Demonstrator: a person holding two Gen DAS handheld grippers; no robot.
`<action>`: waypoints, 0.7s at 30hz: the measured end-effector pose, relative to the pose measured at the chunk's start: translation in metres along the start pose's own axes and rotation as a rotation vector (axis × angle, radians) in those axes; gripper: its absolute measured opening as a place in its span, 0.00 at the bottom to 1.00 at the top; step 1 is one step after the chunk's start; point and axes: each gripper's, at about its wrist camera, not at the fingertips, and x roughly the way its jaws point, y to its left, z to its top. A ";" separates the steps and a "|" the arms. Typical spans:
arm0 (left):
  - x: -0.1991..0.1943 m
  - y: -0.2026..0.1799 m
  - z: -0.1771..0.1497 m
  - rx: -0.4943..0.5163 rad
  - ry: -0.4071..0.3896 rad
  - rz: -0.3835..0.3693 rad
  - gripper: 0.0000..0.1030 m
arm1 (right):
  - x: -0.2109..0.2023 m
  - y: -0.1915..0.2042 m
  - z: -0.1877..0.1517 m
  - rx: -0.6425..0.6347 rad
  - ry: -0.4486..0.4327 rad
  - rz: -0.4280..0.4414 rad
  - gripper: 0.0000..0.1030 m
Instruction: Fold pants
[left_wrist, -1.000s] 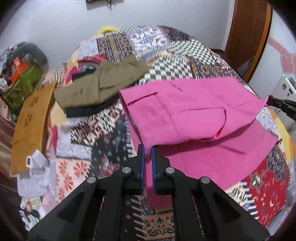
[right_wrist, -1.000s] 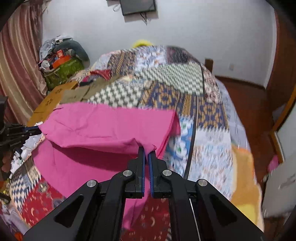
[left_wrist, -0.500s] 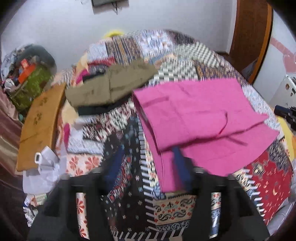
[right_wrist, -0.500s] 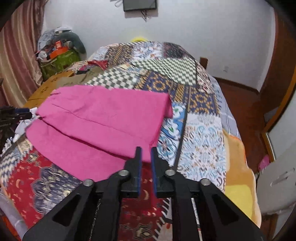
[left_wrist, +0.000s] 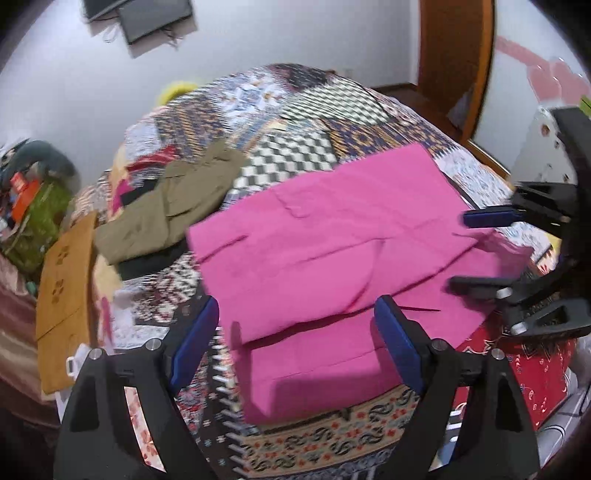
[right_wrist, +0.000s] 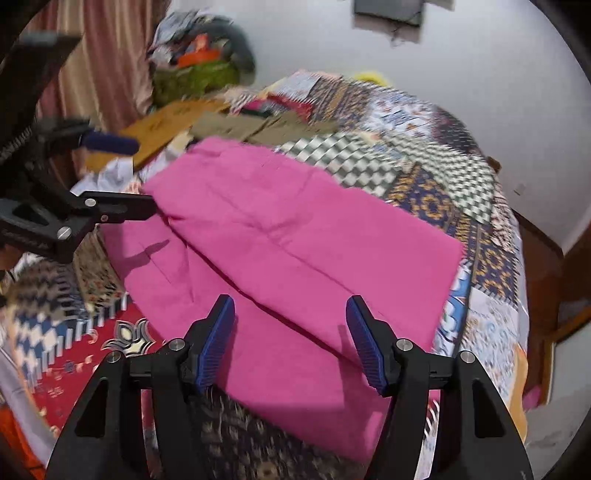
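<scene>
Patchwork bedspread (left_wrist: 295, 158) carries folded pink pants (left_wrist: 332, 240), just ahead of both. Left hand-held gripper (left_wrist: 295, 339) spread wide, empty; right hand-held gripper (right_wrist: 291, 332) likewise wide, empty.

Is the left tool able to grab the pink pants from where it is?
Probably yes. The left tool is open, and the near edge of the pink pants lies right between its fingers on the bed, with nothing in the way.
</scene>
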 end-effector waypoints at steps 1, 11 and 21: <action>0.003 -0.003 0.000 0.010 0.008 -0.010 0.84 | 0.005 0.000 0.001 -0.007 0.016 0.009 0.57; 0.034 -0.027 0.007 0.124 0.051 -0.004 0.75 | 0.027 -0.020 0.013 0.088 0.050 0.111 0.16; 0.031 -0.021 0.022 0.084 0.025 0.001 0.18 | 0.009 -0.033 0.021 0.146 -0.040 0.118 0.06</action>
